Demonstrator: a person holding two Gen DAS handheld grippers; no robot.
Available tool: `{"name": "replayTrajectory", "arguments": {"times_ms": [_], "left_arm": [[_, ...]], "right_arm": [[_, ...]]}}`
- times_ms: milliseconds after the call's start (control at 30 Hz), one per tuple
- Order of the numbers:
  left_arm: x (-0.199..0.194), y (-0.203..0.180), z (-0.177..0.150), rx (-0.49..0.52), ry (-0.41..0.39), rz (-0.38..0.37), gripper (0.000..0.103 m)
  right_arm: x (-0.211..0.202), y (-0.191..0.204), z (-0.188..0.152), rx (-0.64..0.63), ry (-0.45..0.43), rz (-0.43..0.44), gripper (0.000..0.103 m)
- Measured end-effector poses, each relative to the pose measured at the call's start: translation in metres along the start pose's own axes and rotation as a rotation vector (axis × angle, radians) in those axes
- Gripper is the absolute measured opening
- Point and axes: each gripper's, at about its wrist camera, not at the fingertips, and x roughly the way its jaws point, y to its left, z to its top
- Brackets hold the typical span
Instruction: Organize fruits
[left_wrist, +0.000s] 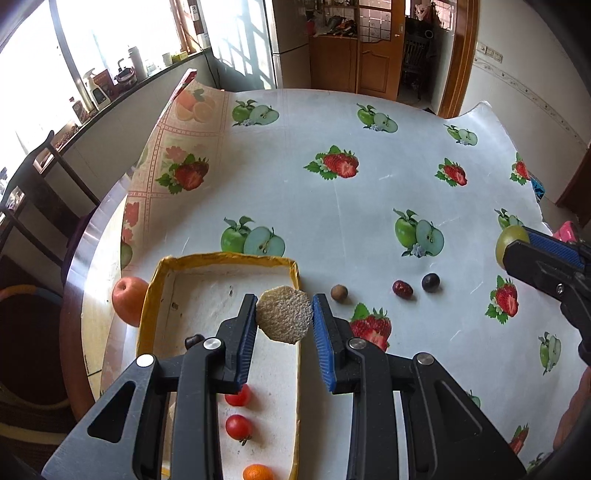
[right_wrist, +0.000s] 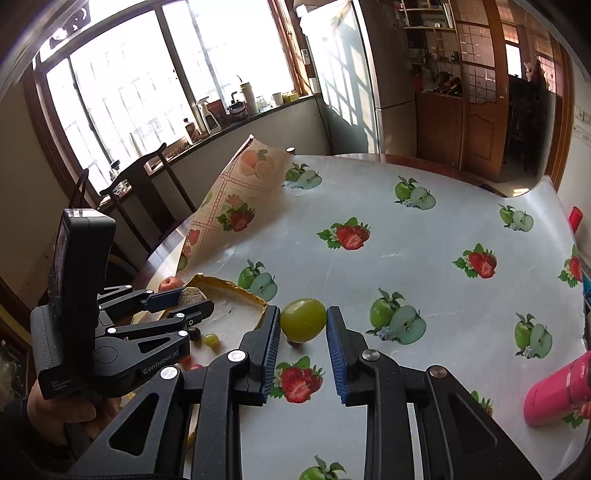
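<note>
My left gripper (left_wrist: 284, 314) is shut on a rough tan round fruit (left_wrist: 283, 318) and holds it above the right wall of the yellow-rimmed white tray (left_wrist: 221, 258). The tray holds two cherry tomatoes (left_wrist: 238, 426), a small orange (left_wrist: 258, 472) and a dark fruit (left_wrist: 194, 340). My right gripper (right_wrist: 303, 321) is shut on a large green grape-like fruit (right_wrist: 303, 319) above the table; it also shows in the left wrist view (left_wrist: 511, 240). A brown longan (left_wrist: 338, 293), a red date (left_wrist: 402, 288) and a dark grape (left_wrist: 430, 282) lie on the tablecloth.
A red apple (left_wrist: 127, 301) sits left of the tray near the table edge. A pink bottle (right_wrist: 557, 391) lies at the right. A small green grape (right_wrist: 211, 339) lies by the tray. The fruit-print cloth (left_wrist: 351, 192) curls up at the far left. A chair (right_wrist: 147, 192) stands beyond.
</note>
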Motion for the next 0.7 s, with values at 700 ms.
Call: {"name": "replayTrajectory", "arguments": {"times_ms": [700], "left_arm": [[0.019,0.041,-0.069,-0.103,0.085,0.022,0.027]], "right_arm": [[0.043,0.053,-0.057,-0.003,0.12,0.088,0.026]]}}
